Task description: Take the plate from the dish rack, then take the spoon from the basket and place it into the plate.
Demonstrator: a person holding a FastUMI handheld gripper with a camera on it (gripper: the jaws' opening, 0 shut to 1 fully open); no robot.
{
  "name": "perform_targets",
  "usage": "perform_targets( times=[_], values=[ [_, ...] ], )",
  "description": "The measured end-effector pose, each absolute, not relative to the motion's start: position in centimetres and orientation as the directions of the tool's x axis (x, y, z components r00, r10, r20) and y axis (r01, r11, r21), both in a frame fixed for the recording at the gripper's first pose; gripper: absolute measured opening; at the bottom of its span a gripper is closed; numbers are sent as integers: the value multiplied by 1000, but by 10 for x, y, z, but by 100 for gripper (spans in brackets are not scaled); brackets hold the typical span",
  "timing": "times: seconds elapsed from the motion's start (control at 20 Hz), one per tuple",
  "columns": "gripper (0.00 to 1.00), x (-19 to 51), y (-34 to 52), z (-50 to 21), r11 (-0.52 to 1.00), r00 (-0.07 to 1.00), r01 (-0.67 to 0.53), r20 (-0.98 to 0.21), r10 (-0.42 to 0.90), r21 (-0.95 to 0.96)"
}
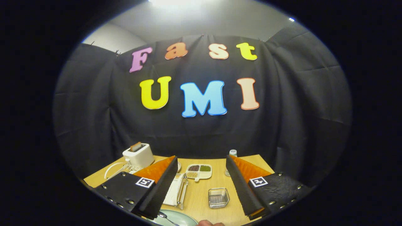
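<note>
The gripper [201, 175] hangs above a pale wooden table [201, 194] with its two fingers spread wide apart and nothing between them; they grip no object. Each finger carries a small square black-and-white marker tag near its base; the marks on them are coded patterns, not words that can be read.

The plate [177, 218], pale green, lies flat on the table just below the near end of the left finger, closer to the camera than anything else on the table. Part of it is cut off from sight. The spoon [165, 217] rests in the plate. Its bowl end lies close under the left finger's base, and its handle runs from there toward the near edge of the table, slanting a little to the right. How far the handle goes on cannot be told.

Beyond the plate, between the fingers, lies a white folded cloth or board with metal tongs [182, 195] along its right side, long axis pointing away from the plate. To the right of the plate sits a small clear square dish [218, 197]. Farther off is a white divided tray [199, 171] with dark, green and tan fillings. A white toaster [138, 154] stands far left of the plate, and a small bottle [231, 154] stands at the back of the table. A fingertip [209, 223] shows just right of the plate.
</note>
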State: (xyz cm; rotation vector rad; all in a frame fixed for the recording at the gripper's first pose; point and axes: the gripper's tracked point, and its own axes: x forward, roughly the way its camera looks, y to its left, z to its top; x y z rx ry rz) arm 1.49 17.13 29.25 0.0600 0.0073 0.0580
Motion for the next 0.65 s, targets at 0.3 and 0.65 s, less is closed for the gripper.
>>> perform_targets(
  times=[0.3, 0.65],
  values=[
    [96, 12, 152, 306, 997, 999, -40, 32, 38, 61],
    [96, 16, 142, 299, 997, 998, -60, 37, 58, 43]
  ],
)
